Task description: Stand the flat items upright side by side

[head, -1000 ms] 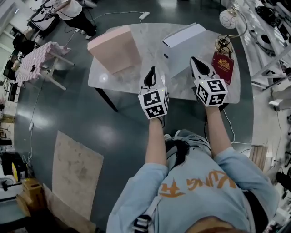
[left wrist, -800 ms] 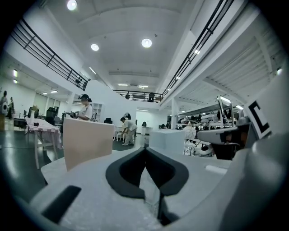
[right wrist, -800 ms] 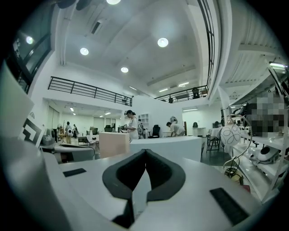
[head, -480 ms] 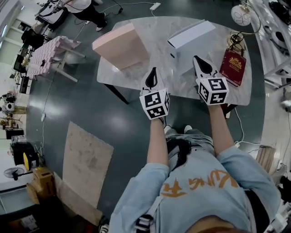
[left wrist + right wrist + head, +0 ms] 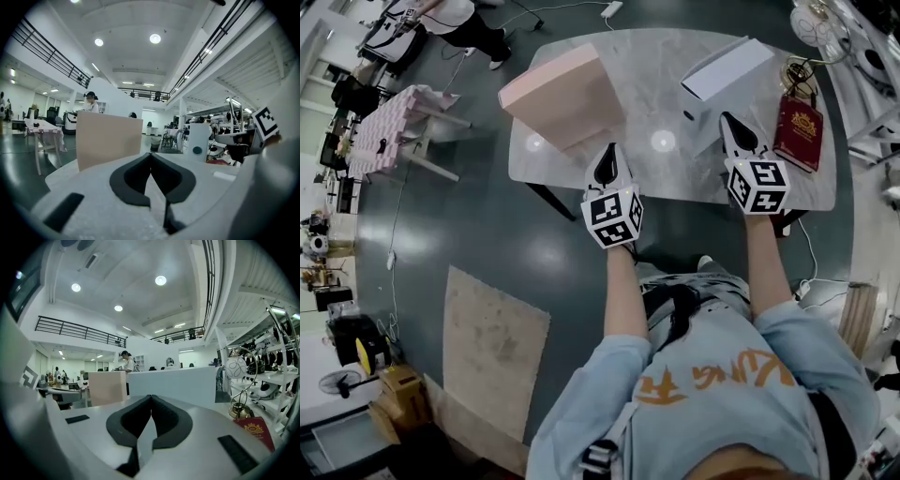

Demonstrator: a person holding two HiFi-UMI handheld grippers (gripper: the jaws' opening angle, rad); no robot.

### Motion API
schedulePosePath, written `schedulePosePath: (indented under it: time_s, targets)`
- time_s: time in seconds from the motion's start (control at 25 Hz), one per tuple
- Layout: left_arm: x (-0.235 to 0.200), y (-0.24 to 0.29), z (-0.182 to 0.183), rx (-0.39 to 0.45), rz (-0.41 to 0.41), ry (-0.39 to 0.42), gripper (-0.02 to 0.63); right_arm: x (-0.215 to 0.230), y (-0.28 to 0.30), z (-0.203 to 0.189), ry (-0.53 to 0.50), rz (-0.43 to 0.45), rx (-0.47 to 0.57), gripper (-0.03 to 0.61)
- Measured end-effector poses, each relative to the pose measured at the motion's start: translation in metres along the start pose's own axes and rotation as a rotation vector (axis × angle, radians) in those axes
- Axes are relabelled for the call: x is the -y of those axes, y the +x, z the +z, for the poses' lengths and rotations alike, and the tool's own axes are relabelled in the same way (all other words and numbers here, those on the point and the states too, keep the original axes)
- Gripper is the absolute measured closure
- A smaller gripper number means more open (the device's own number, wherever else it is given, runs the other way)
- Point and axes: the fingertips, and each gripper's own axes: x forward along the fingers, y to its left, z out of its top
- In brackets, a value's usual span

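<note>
A pink box (image 5: 558, 98) stands upright on the far left of the marble table (image 5: 656, 178). A white box (image 5: 727, 84) stands upright at the far right. My left gripper (image 5: 610, 155) hovers over the table's front edge, shut and empty, just right of the pink box. My right gripper (image 5: 731, 129) is shut and empty in front of the white box. In the left gripper view the pink box (image 5: 108, 138) rises beyond the shut gripper (image 5: 151, 155), and the white box (image 5: 199, 140) stands further right. The right gripper view shows the white box (image 5: 173, 385) straight ahead of the gripper (image 5: 151, 397), with the pink box (image 5: 108, 387) to its left.
A red booklet (image 5: 799, 131) lies flat at the table's right end, beside a brass lamp with a round white shade (image 5: 814, 19). Both also show in the right gripper view, the booklet (image 5: 255, 431) and the lamp (image 5: 239, 376). A small pink-covered table (image 5: 394, 127) stands on the floor to the left.
The head view has shifted, so the table now sits higher and further right in the frame. Both grippers stay shut and empty over the table's front edge.
</note>
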Motion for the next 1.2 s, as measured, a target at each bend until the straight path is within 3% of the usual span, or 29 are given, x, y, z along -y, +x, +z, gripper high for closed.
schedulePosePath:
  time_s: [0.36, 0.52, 0.8, 1.2]
  targets:
    - [-0.101, 0.017, -0.007, -0.055, -0.127, 0.071, 0.6, -0.021, 0.014, -0.019, 0.022, -0.263, -0.018, 0.577]
    - [-0.137, 0.024, -0.014, -0.082, -0.17, 0.087, 0.562, -0.028, 0.013, -0.026, 0.031, -0.367, -0.013, 0.576]
    - [-0.195, 0.03, -0.023, -0.126, -0.176, 0.09, 0.49, -0.059, 0.021, -0.038, 0.045, -0.425, -0.025, 0.577]
    - [-0.229, 0.054, -0.031, -0.188, -0.247, 0.118, 0.372, -0.073, 0.029, -0.044, 0.039, -0.487, -0.039, 0.577]
